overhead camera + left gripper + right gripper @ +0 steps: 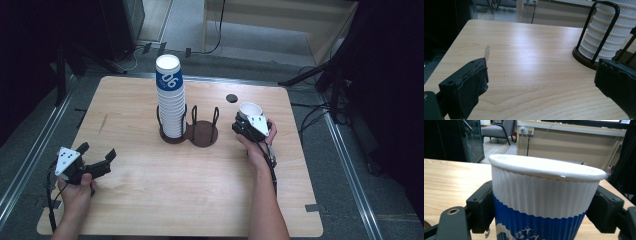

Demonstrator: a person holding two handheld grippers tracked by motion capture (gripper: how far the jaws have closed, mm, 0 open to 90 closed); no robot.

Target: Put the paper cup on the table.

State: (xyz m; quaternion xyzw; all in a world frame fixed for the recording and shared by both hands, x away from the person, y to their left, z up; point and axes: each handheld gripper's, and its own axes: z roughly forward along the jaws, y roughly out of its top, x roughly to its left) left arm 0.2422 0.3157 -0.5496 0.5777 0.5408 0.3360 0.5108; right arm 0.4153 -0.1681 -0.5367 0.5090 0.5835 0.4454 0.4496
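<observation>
My right tool [248, 120] pinches one paper cup [544, 202] between its jaws, upright above the table [150, 200]. The cup stack [170, 100] stands in the holder [202, 135] to its left. My left tool [95, 160] is spread, empty. Placement remains.

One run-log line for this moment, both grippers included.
left gripper: open, idle on wooden table | right gripper: around white-and-blue ribbed paper cup, upright beside dark wire cup holder | cup stack: in holder

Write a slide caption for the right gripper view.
White-and-blue ribbed paper cup upright between the right claw jaws, above the wooden table.
</observation>
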